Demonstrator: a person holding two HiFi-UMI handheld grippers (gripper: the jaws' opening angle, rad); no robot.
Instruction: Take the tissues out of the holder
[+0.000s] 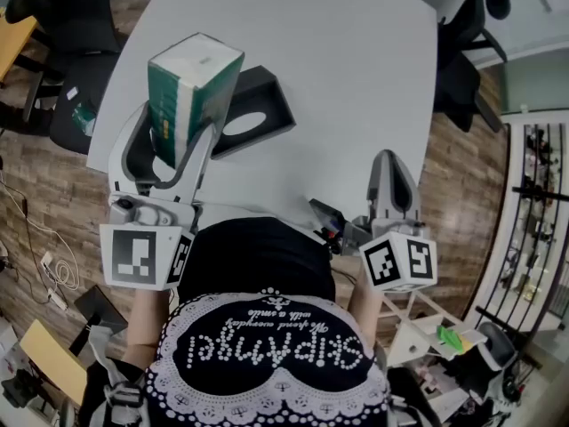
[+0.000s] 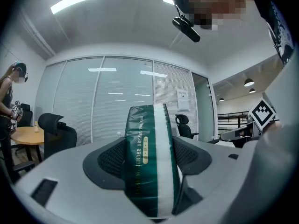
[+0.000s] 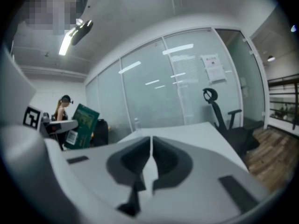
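Note:
My left gripper [image 1: 180, 140] is shut on a green and white tissue pack [image 1: 190, 92], held upright in the air above the table's left part. In the left gripper view the tissue pack [image 2: 150, 157] stands clamped between both jaws. The black tissue holder [image 1: 253, 109] with its oval opening lies on the white table [image 1: 338, 69] just right of the pack. My right gripper [image 1: 392, 185] is shut with nothing in it, near the table's front edge on the right. The right gripper view shows the tissue pack [image 3: 82, 126] at far left.
Black office chairs stand at the table's left [image 1: 76, 56] and right [image 1: 467, 56]. A small dark object [image 1: 325, 216] lies at the table's front edge. Wooden floor surrounds the table; a person stands by a round table [image 2: 28, 135] in the distance.

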